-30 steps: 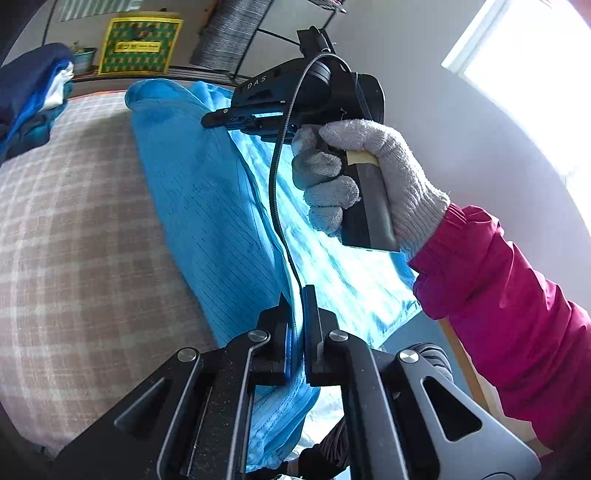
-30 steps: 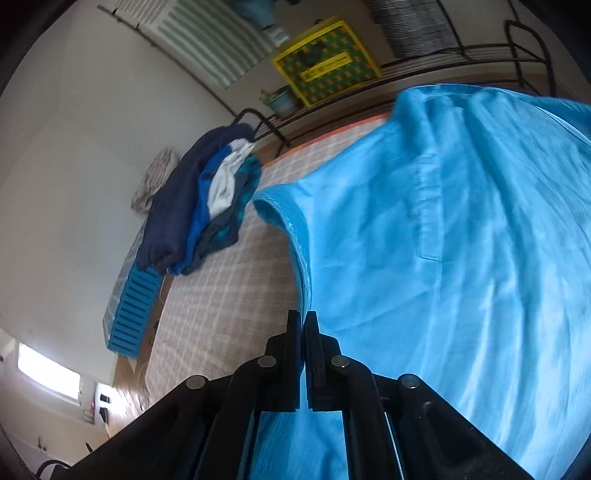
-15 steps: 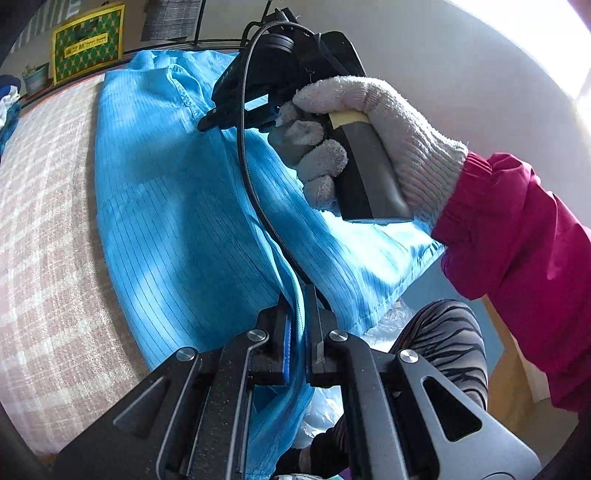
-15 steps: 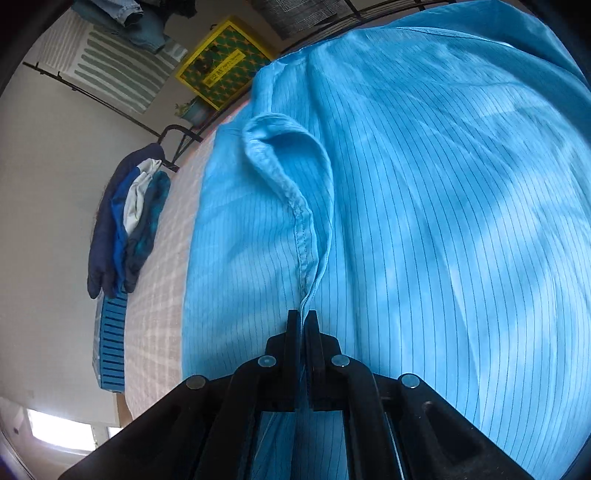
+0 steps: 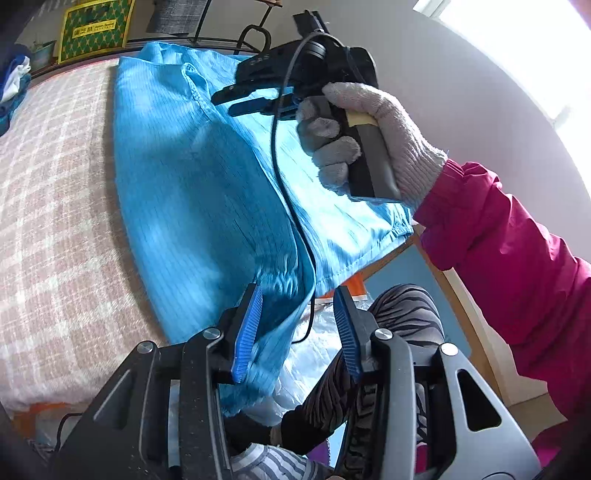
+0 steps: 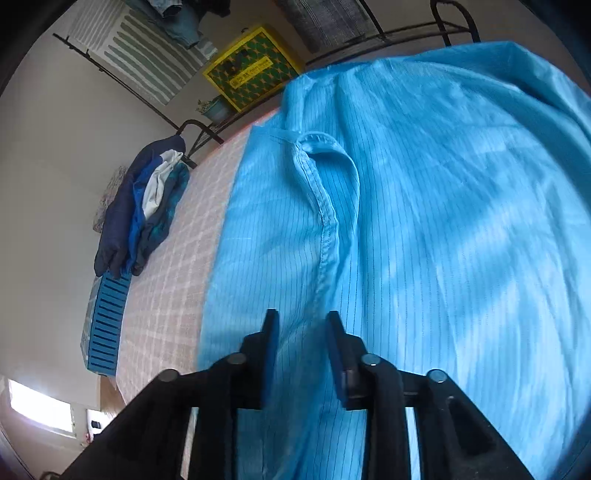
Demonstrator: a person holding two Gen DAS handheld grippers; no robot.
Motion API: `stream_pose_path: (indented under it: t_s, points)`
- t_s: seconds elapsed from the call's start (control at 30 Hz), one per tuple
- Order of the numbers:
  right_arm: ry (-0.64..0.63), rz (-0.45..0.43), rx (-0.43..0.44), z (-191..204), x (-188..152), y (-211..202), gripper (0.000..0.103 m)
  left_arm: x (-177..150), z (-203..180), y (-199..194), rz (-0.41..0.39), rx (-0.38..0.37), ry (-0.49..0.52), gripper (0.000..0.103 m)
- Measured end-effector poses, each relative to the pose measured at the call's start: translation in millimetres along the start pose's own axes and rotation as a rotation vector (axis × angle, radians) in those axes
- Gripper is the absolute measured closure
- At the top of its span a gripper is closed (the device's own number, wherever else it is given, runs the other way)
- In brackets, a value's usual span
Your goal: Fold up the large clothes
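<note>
A large light-blue pinstriped garment [image 5: 192, 192] lies spread on the checked bed cover [image 5: 48, 206], its lower hem hanging over the near edge. My left gripper [image 5: 297, 325] is open, its blue pads either side of the hanging hem. My right gripper [image 5: 236, 99], held by a gloved hand, is seen from the left wrist view with jaws apart above the garment's upper part. In the right wrist view the right gripper [image 6: 301, 332] is open over the garment [image 6: 443, 221], just below a stitched seam fold [image 6: 325, 221].
A pile of dark blue and white clothes [image 6: 144, 206] lies at the far side of the bed. A yellow-green box [image 6: 251, 70] and a metal rack [image 6: 406, 33] stand behind the bed. The person's striped leg [image 5: 391, 332] is by the bed edge.
Both grippers were shut on the blue fabric and have opened, letting it go. The garment now lies flatter on the bed.
</note>
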State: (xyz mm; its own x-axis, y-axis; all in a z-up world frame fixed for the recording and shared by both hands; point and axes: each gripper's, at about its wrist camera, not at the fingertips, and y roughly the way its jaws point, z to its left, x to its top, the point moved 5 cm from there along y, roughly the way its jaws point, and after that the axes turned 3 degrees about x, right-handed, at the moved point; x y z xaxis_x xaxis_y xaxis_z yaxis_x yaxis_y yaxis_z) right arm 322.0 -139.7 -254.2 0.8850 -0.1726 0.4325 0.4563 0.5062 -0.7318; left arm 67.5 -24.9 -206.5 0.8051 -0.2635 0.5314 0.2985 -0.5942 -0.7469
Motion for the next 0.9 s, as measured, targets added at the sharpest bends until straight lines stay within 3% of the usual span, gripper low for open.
stream_pose_path:
  t_s: [0.17,0.33,0.5,0.6,0.8,0.83,0.9]
  points:
    - [-0.118,-0.035,-0.019,23.3,-34.0,-61.8,0.071,-22.5,40.1,-47.0,-0.057,0.021,-0.087,0.063]
    - [-0.208,-0.044,-0.005,43.5,-89.4,-106.9,0.071,-27.7,83.1,-54.2,-0.069,0.099,-0.159,0.063]
    - [-0.241,0.021,0.052,65.5,-136.7,-88.6,0.076,-19.1,88.0,-31.3,-0.076,0.109,-0.146,0.063]
    - [-0.280,0.080,0.035,73.7,-156.5,-60.1,0.078,-13.5,78.4,-13.9,-0.072,0.081,-0.122,0.063]
    - [-0.224,0.164,-0.055,33.4,-186.9,-42.1,0.078,-14.2,67.0,32.6,0.005,0.141,-0.035,0.063]
    - [-0.215,0.169,-0.080,25.0,-191.0,-42.5,0.082,-15.9,65.7,38.1,0.014,0.153,-0.022,0.063]
    - [-0.174,0.152,-0.051,16.6,-192.7,-49.0,0.083,-17.5,63.0,43.1,0.011,0.182,0.009,0.063]
